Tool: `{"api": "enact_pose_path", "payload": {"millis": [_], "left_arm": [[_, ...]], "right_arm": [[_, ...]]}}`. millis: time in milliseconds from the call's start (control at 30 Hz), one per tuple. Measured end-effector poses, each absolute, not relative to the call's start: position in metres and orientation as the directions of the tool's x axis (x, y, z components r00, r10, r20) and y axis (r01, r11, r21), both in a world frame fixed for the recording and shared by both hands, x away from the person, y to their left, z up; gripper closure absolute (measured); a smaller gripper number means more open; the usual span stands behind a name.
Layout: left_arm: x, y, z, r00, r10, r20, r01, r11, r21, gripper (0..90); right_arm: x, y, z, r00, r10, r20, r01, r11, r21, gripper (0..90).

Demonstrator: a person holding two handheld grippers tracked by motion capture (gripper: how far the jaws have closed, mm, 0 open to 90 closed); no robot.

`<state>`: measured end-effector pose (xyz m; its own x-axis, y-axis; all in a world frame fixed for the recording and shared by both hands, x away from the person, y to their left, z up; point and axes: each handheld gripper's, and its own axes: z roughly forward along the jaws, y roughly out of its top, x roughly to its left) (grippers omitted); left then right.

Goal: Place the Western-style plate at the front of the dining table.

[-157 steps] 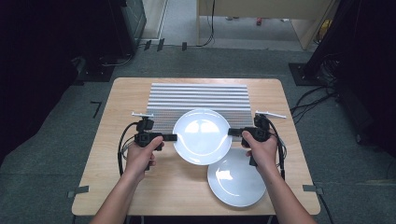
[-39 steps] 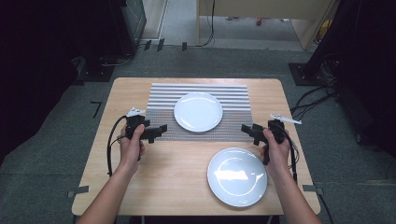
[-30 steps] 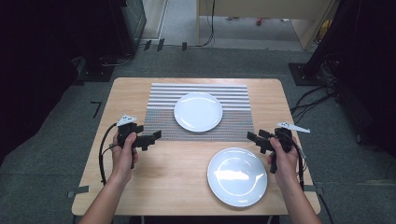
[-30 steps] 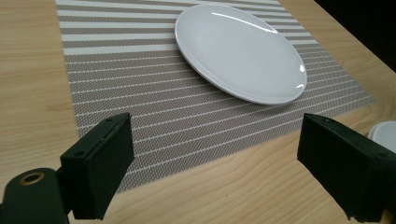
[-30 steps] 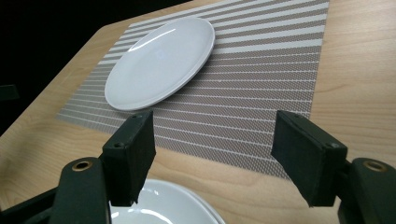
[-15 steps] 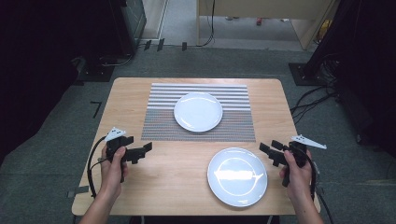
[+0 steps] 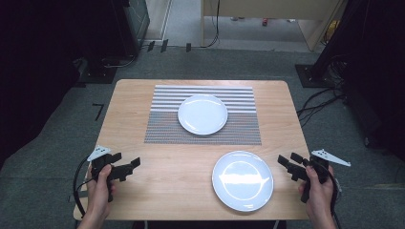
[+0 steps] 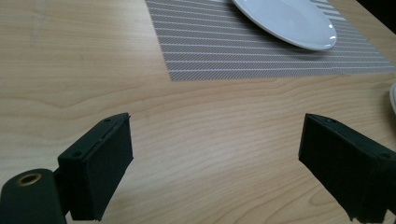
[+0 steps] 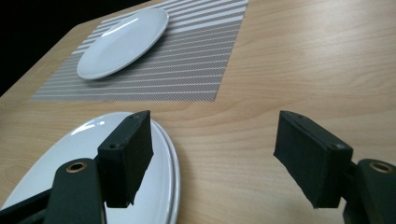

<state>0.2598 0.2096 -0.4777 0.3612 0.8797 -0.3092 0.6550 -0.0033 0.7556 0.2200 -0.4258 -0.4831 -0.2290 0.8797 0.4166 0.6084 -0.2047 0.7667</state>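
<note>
Plates sit apart on the worktop [image 7: 143,119]: one plate [image 7: 203,114] rests on the striped mat [image 7: 203,114] toward twelve o'clock, the near plate [image 7: 242,180] lies on bare wood toward five o'clock, off the mat's near edge. Left gripper [image 7: 128,168] is down at eight o'clock by the near-left corner, held in a hand [image 7: 99,191], grey plate on top, cable looping off the edge. Its fingers [image 8: 100,170] stand wide apart with nothing between them, just bare wood grain in the left gripper view, the mat's corner and the far plate [image 8: 285,21] up ahead. Right gripper [image 7: 289,164] sits at four o'clock near the right edge, held in the other hand [image 7: 317,191], pointing in toward the near plate and just beside its rim, not touching. Its fingers [image 9: 128,156] are spread wide too, empty; in the right gripper view one finger hangs over the near plate's [image 9: 93,158] rim and the other over bare wood. Far plate [image 9: 123,42] shows beyond, well apart from both grippers, centred on the mat [image 9: 187,65].
</note>
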Motion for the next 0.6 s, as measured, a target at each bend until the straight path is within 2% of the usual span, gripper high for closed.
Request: {"api": "enact_pose_path", "payload": {"millis": [300,600], "left_arm": [[0.239,0.234,-0.484,0.320,0.897,-0.305,0.649,0.026,0.760,9.7],[0.217,0.255,-0.493,0.270,0.916,-0.297,0.638,0.061,0.768,9.7]], "right_arm": [[0.196,-0.438,-0.495,-0.197,0.905,0.378,0.618,-0.185,0.764,26.8],[0.187,-0.442,-0.509,-0.167,0.927,0.335,0.642,-0.155,0.751,26.6]]}}
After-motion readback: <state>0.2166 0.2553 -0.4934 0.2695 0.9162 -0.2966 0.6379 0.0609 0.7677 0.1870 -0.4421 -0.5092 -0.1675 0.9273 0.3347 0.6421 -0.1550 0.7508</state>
